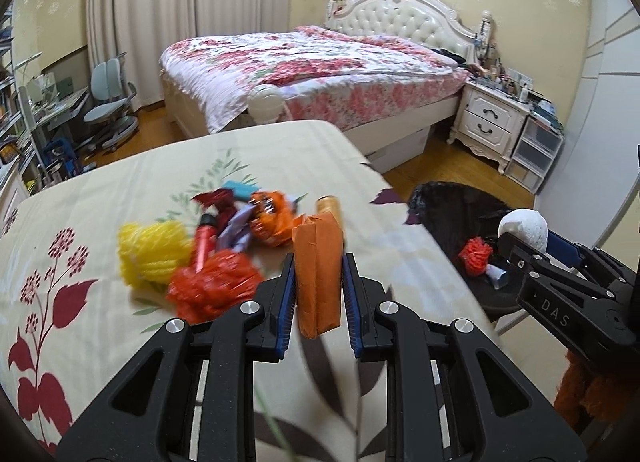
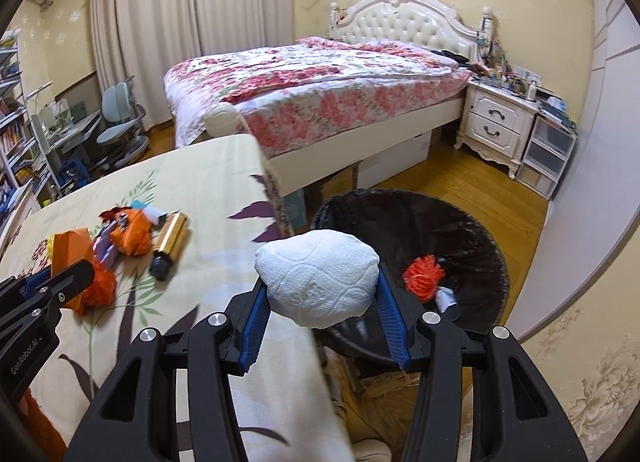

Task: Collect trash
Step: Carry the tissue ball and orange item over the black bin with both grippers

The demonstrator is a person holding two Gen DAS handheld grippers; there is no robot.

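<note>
The right gripper (image 2: 320,326), its fingers pinching the white paper wad (image 2: 318,278), is hovering nearer the black bin (image 2: 472,222) beyond the surface's (image 2: 208,190) right edge than the left gripper (image 1: 318,302), which is pinching the upright orange packet (image 1: 318,270).

Trash bin (image 2: 408,222) mouth open, wide, at 1 o'clock off table (image 2: 224,182) edge; only red mesh ball (image 2: 424,276) and small scrap inside, low. Table corner at 12 o'clock, bare cloth along right edge. Litter pile (image 1: 224,238) crowds 10 to 11 o'clock; gold tube (image 2: 170,244) beside it. Bed (image 2: 320,102) beyond, well apart. Floor right of bin free.
</note>
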